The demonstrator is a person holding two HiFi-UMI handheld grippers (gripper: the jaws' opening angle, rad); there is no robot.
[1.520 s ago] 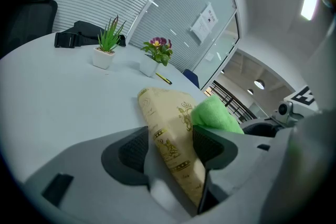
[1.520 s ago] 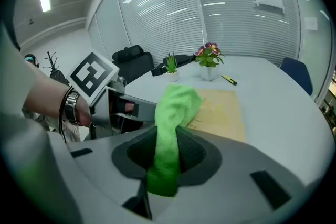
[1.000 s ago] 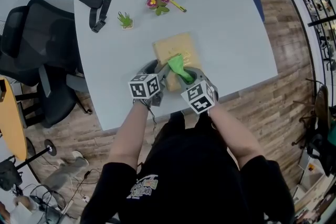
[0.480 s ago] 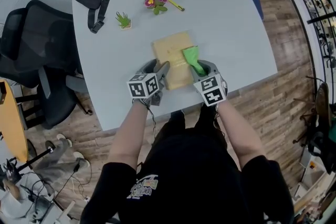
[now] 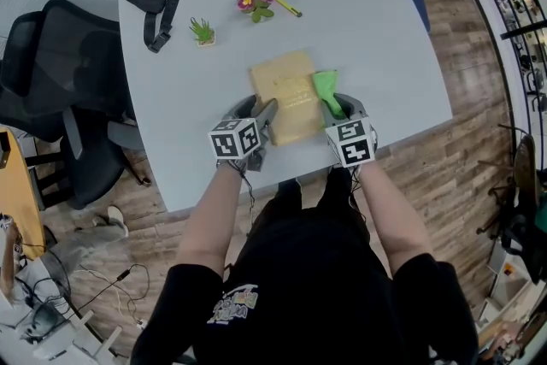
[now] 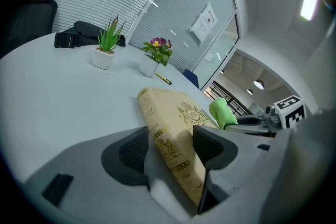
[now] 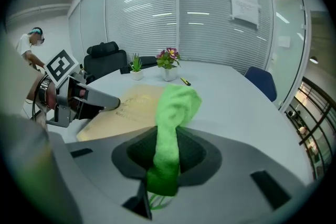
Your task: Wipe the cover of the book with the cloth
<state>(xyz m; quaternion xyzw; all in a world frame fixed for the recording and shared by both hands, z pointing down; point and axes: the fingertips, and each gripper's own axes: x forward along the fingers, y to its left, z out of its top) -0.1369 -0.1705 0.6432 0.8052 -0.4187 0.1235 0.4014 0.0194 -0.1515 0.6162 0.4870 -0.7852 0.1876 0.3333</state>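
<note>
Near the front edge of the pale grey bench [image 5: 385, 21], at about 6 o'clock on its top, lies the tan hardback book with gilt ornament on its cover [image 5: 285, 90]. Its long axis runs roughly from 12 to 6 o'clock in the head view.

The left claw [image 6: 170, 144] is closed on the book's near, spine-side corner, and the book fills the gap between its pads. That grip probably steadies the book.

The right claw [image 7: 168, 157] is clamped on a bright green fleecy cloth [image 7: 176, 107], a folded strip that rises from the jaws and flops over at its tip. In the head view the cloth sits at the book's right long edge, at 3 o'clock from the cover's middle. Whether it touches the cover there cannot be told.

So the cover lies at 9 o'clock from the cloth, and the right claw is the nearer one to wipe with. A stroke would likely have to travel leftwards, across the book's short axis.

The cover looks matte and clean, with a crest and lettering in gold.
</note>
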